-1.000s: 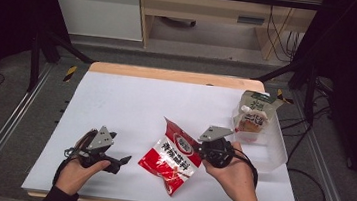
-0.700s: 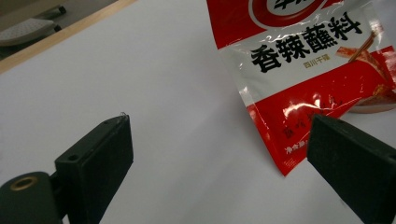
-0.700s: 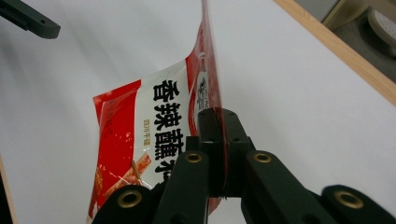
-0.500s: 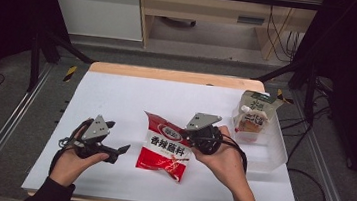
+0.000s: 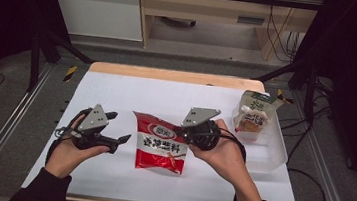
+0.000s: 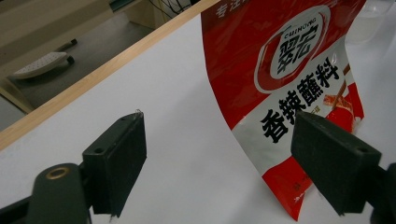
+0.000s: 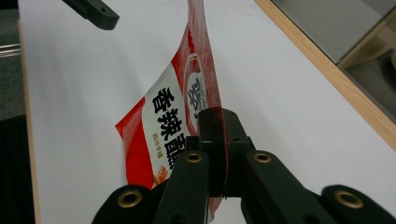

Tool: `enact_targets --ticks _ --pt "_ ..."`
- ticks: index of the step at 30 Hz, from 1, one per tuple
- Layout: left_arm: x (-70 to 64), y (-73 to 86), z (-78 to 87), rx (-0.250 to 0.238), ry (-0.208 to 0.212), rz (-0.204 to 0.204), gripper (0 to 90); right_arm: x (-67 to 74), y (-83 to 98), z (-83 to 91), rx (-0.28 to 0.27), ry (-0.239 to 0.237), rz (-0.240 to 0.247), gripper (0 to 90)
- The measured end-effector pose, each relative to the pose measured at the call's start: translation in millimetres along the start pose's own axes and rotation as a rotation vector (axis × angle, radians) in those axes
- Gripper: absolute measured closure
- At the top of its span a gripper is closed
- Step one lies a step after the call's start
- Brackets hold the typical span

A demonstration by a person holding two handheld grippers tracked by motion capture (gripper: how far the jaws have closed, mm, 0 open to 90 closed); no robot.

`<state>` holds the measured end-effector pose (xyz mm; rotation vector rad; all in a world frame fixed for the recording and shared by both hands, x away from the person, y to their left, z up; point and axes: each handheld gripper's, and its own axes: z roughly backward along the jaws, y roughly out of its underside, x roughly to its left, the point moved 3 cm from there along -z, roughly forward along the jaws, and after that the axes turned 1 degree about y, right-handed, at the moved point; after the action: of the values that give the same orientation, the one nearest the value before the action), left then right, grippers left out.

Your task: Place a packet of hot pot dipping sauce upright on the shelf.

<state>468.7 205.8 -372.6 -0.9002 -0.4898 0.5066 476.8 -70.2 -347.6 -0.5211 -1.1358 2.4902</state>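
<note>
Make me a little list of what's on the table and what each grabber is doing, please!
held thing: red packet, lifted by its right edge, bottom near the table
right gripper: shut on the packet's edge
left gripper: jaws apart with nothing between them, just been closing a little, left of the packet
bin: clear plastic bin at the table's right side
in the bin: carton and a pouch
table: white top, wooden far edge

The high view looks forward and down on the worktop point(image 5: 176, 98); both gripper views look close along their jaws, sharing the red seasoning pouch point(image 5: 161, 144).
</note>
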Motion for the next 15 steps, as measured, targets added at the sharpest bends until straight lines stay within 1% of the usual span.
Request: enact_targets --ticks 1,5,7,9,11,12,15 --pt "0.0 -2.1 0.9 -0.002 0.000 -0.002 20.3 0.2 -1.6 0.9 -0.004 -0.010 0.000 90.0" --pt "0.5 -10.2 5.0 -0.017 0.001 -0.015 21.4 4.1 -8.2 2.6 0.002 -0.030 0.028 90.0" --pt "0.1 -14.0 7.1 -0.022 0.009 -0.029 21.4 5.8 -11.4 3.7 0.004 -0.033 0.041 90.0" --pt "-0.1 -16.9 8.2 -0.028 0.006 -0.044 21.7 7.1 -15.0 4.9 -0.002 -0.042 0.050 90.0" --pt "0.0 -20.1 8.9 -0.038 0.012 -0.048 23.1 8.5 -17.8 5.0 -0.002 -0.050 0.057 90.0" --pt "-0.1 -21.5 8.9 -0.044 0.016 -0.043 23.3 8.9 -19.0 4.3 -0.004 -0.056 0.062 90.0" --pt "0.5 -24.6 8.0 -0.046 0.019 -0.049 23.9 8.4 -22.0 2.8 -0.003 -0.065 0.061 90.0"
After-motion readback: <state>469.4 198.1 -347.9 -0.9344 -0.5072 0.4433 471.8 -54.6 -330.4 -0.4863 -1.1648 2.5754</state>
